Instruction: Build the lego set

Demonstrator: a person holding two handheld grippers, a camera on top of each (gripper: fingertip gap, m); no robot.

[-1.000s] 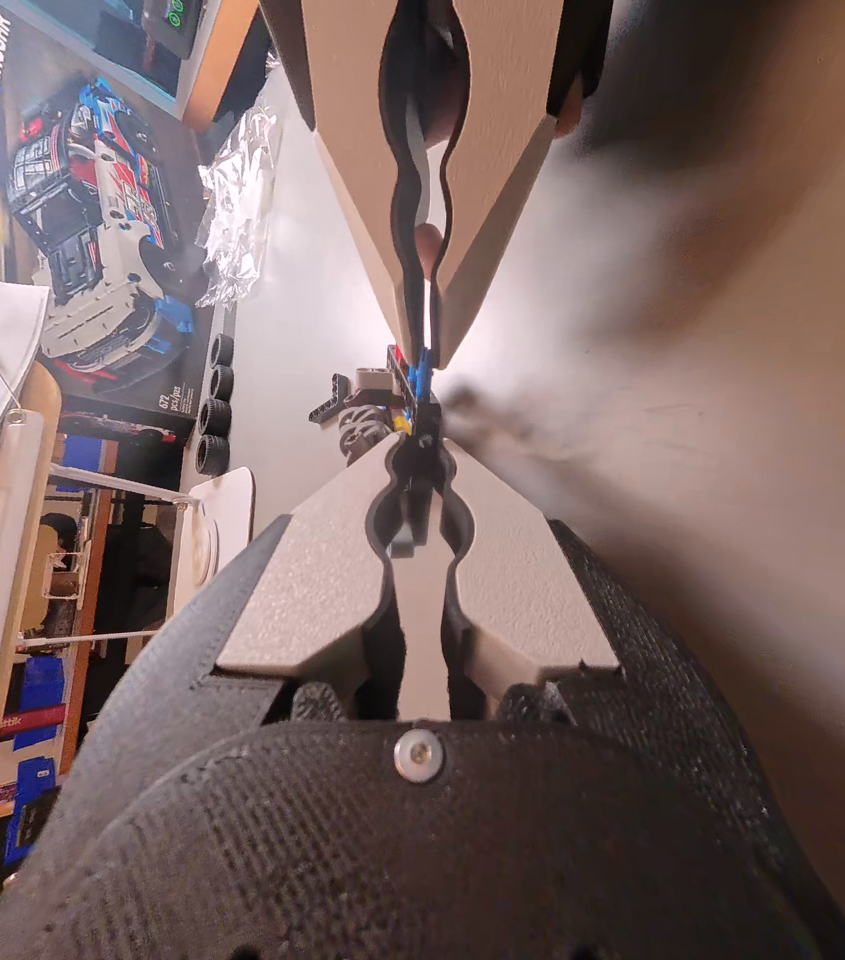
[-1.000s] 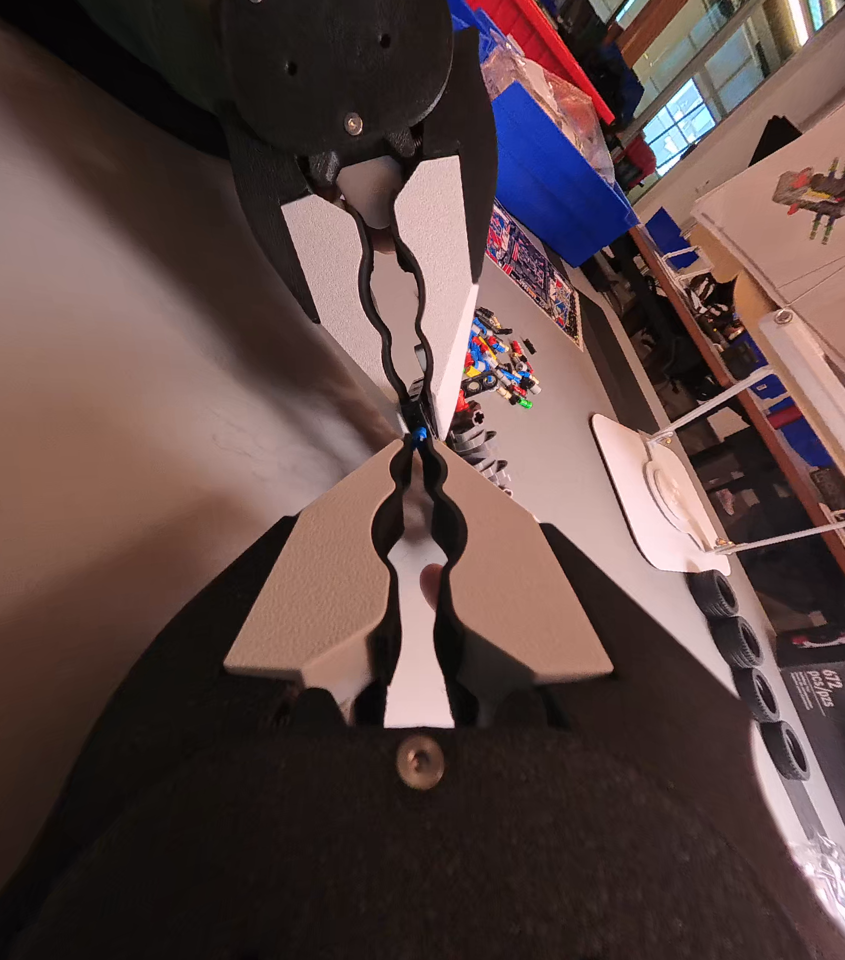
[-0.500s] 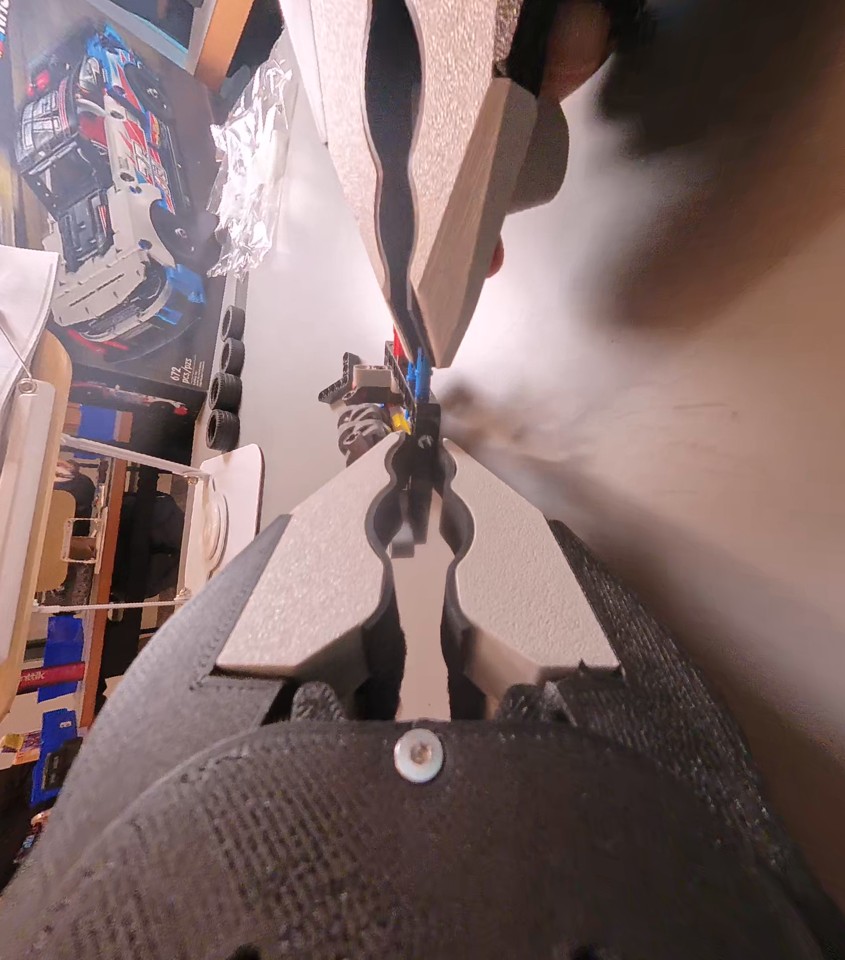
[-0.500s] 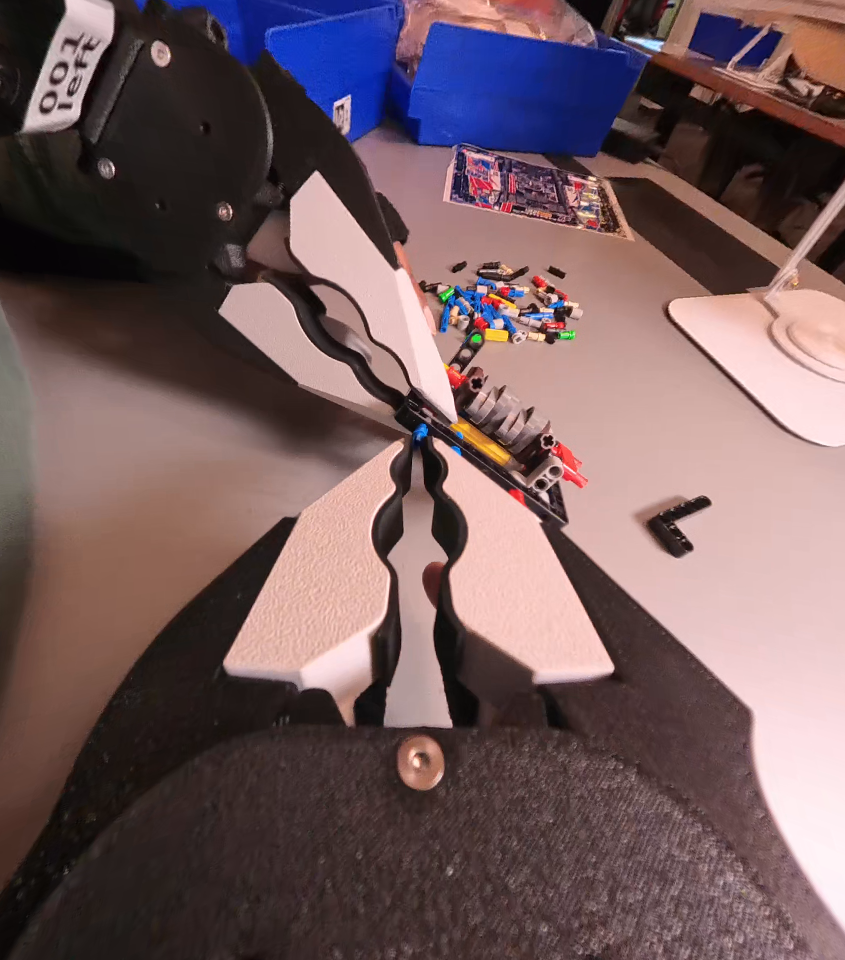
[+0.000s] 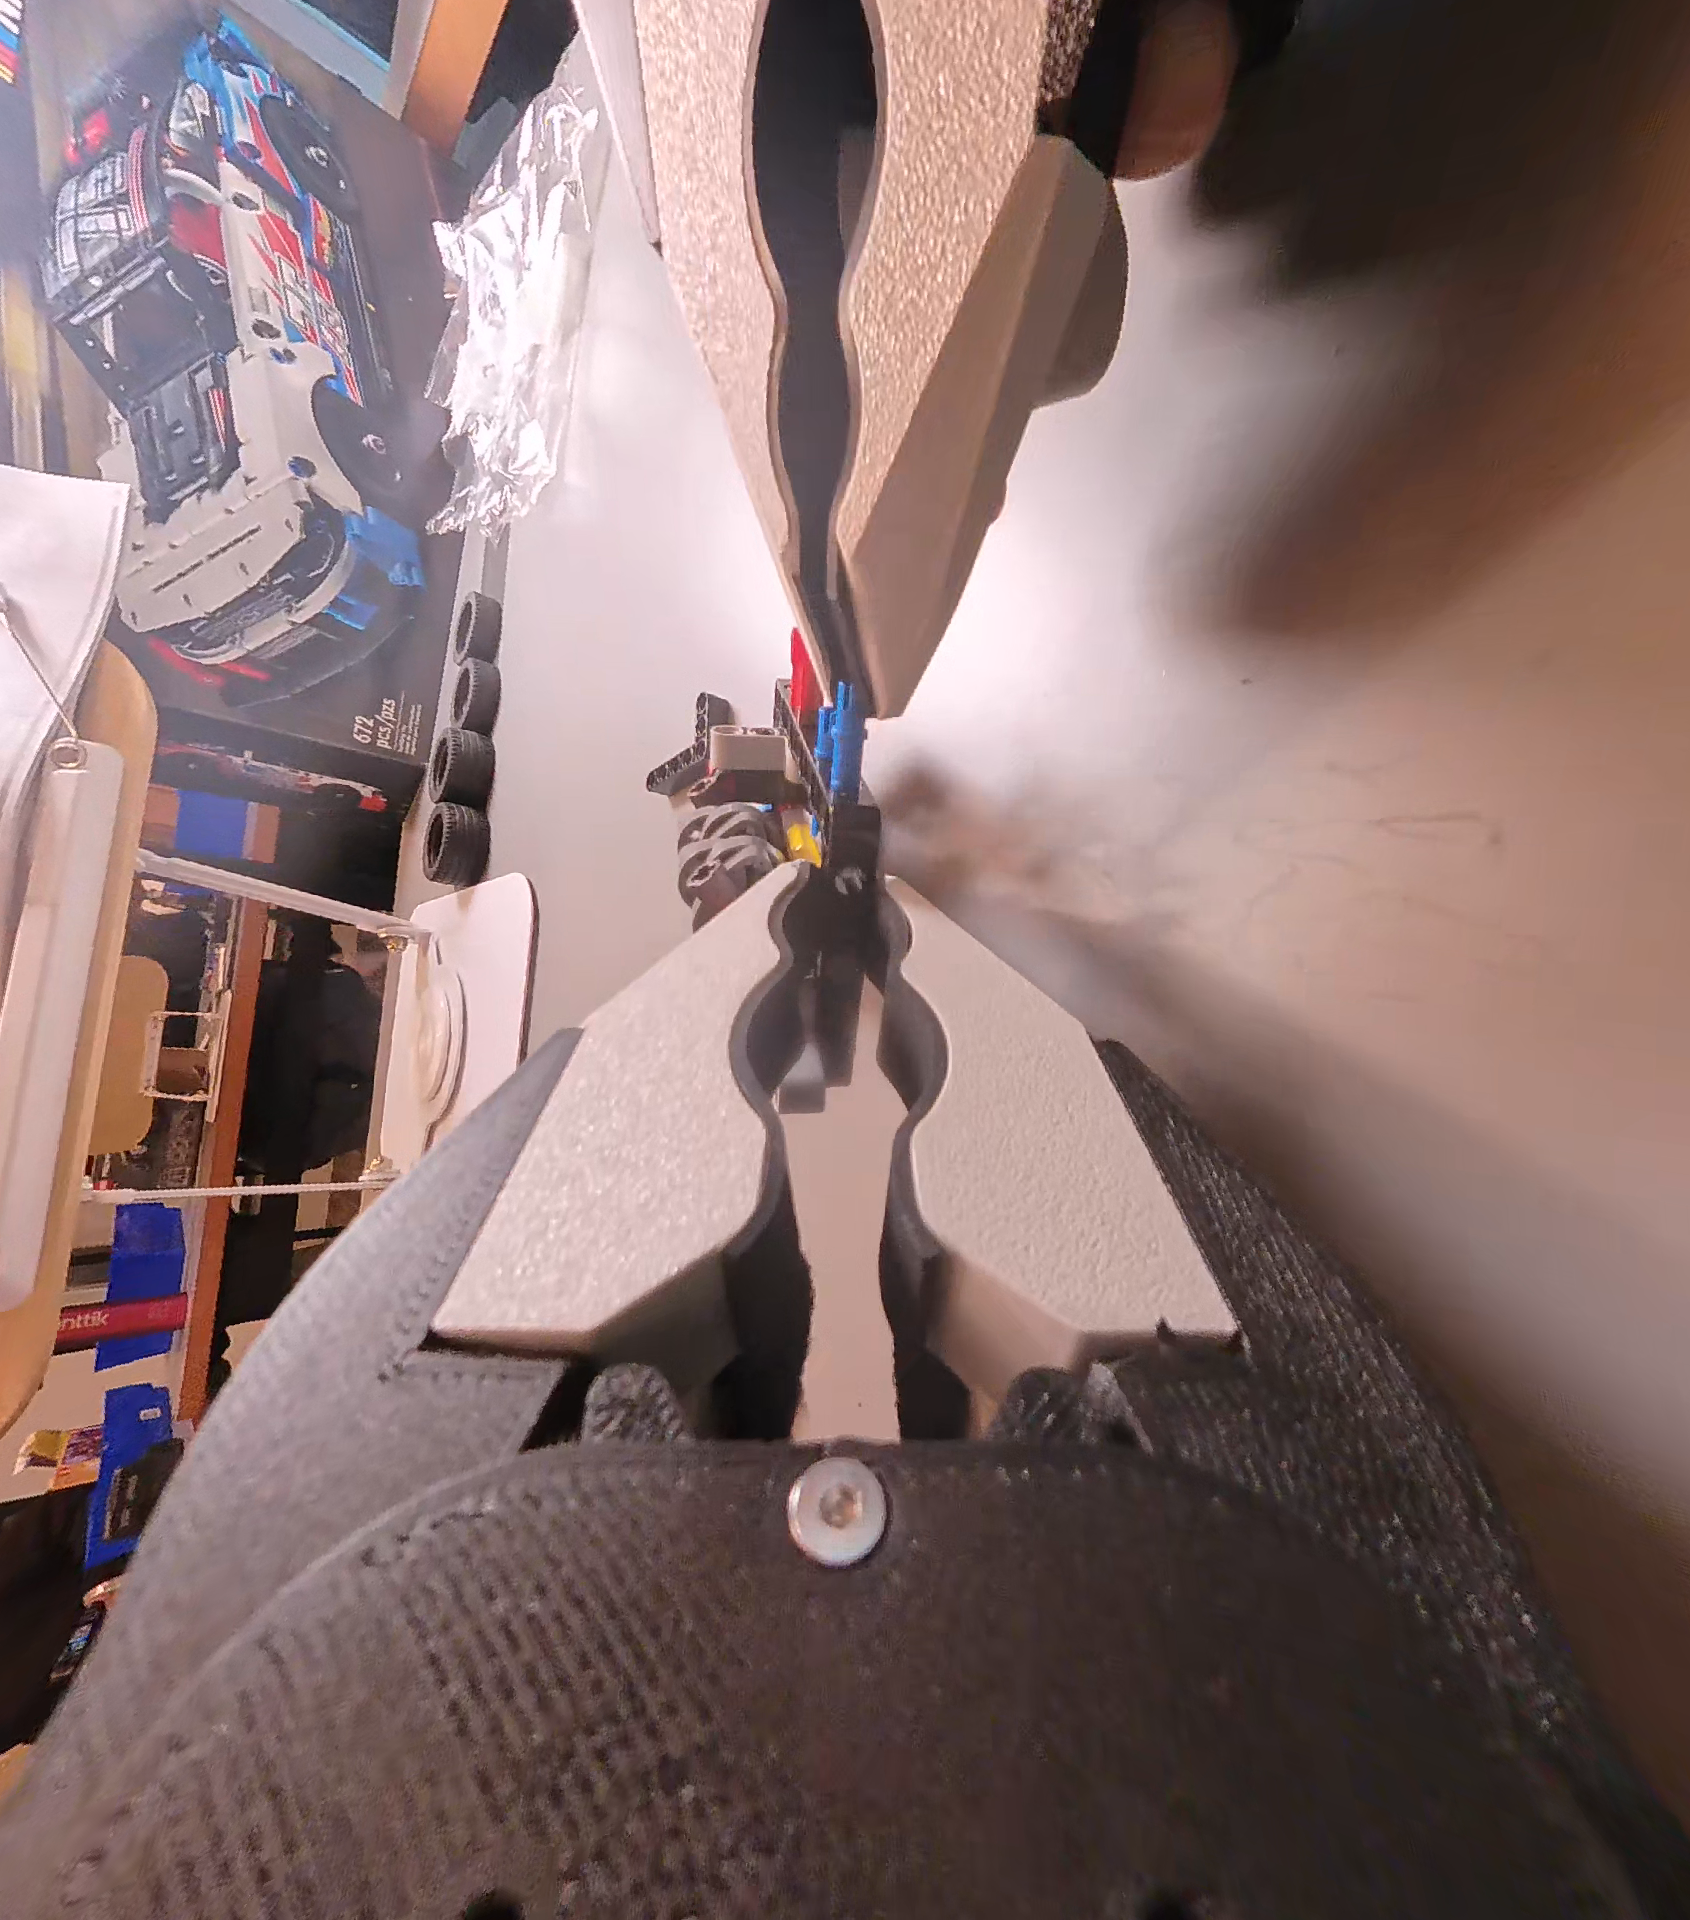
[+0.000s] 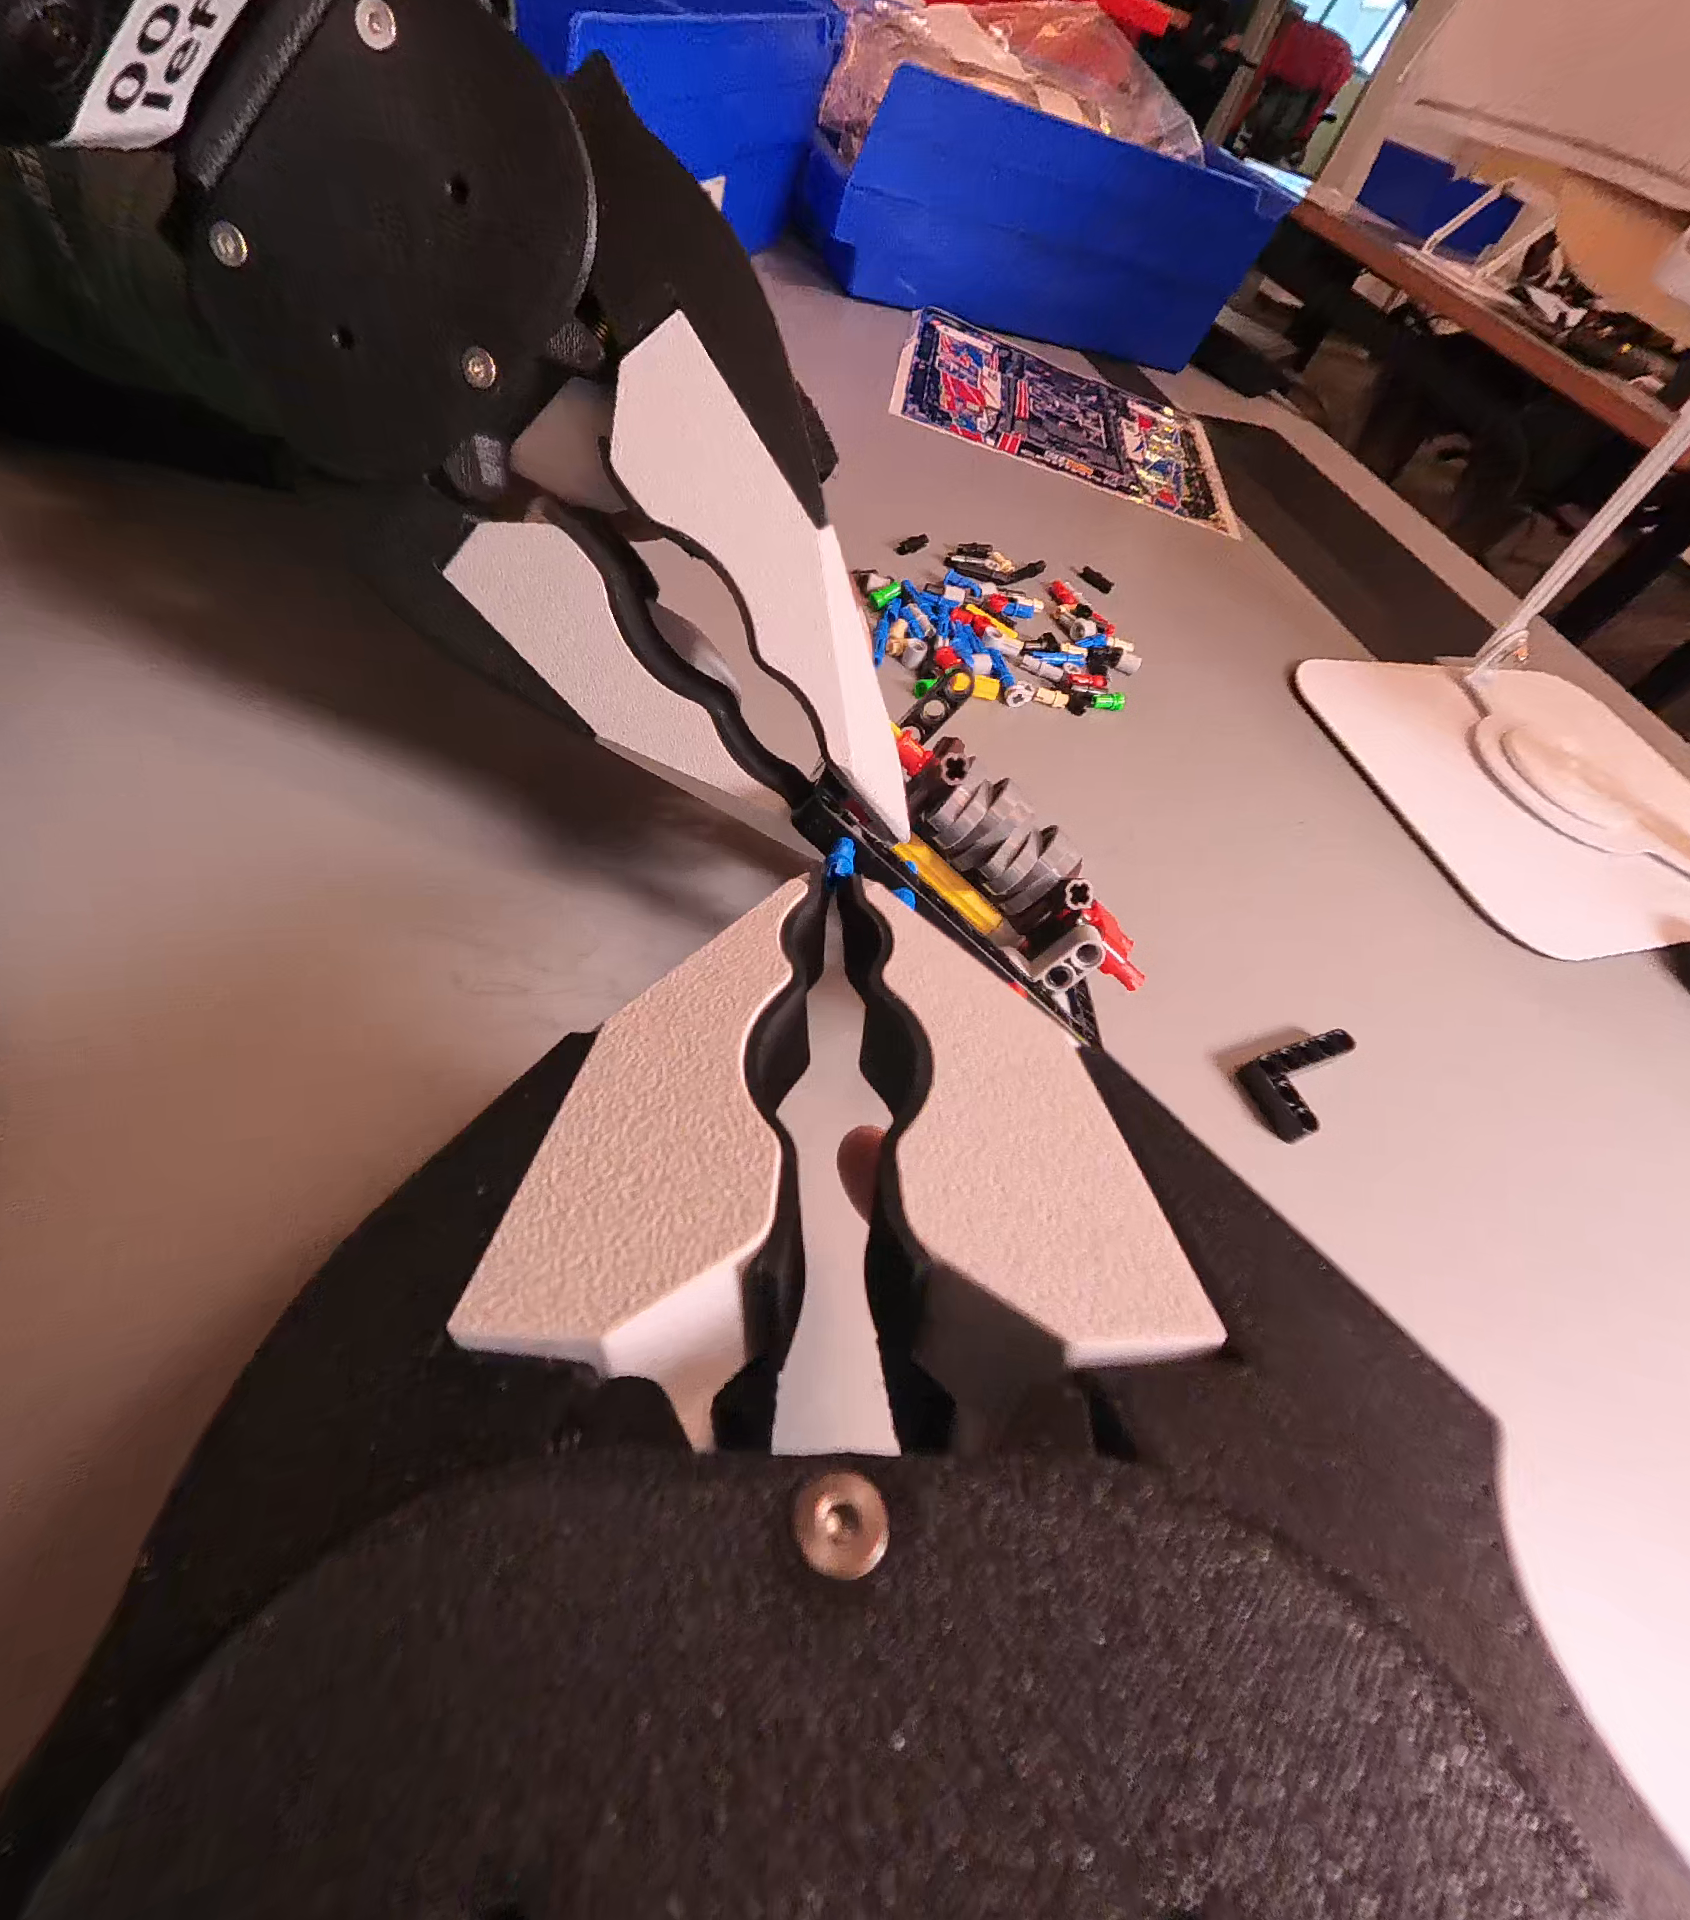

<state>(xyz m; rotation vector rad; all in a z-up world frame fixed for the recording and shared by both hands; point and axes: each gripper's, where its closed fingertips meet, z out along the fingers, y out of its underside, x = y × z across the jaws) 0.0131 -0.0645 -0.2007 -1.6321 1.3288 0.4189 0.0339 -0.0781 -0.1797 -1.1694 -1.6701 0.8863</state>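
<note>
A part-built lego assembly point(image 6: 997, 883), a long black beam with grey gears, a yellow piece and a red axle, is held just above the grey table. My left gripper point(image 5: 836, 883) is shut on the end of its black beam; it also shows in the right wrist view point(image 6: 862, 821). My right gripper point(image 6: 836, 883) is shut on a small blue pin point(image 6: 836, 857) right at the beam's side. In the left wrist view the right gripper point(image 5: 846, 696) comes in from above, its tips at the blue pins point(image 5: 846, 738) on the beam.
A pile of small coloured lego parts point(image 6: 997, 634) and a black L-shaped beam point(image 6: 1288, 1075) lie on the table. Behind are a sticker sheet point(image 6: 1059, 426), blue bins point(image 6: 1028, 197) and a white stand base point(image 6: 1506, 790). Tyres point(image 5: 462, 769), the set's box point(image 5: 197, 312) and a plastic bag point(image 5: 508, 312) lie farther off. Both grippers' tips are close together, under 4 cm apart. The white stand base point(image 6: 1506, 790) is about 30 cm from my left fingertips. It is also in sight in the left wrist view point(image 5: 462, 1042).
My right gripper has rolled about the blue pin, so its view has swung round to level and shows the table. My left gripper has kept its hold on the beam, almost still.
</note>
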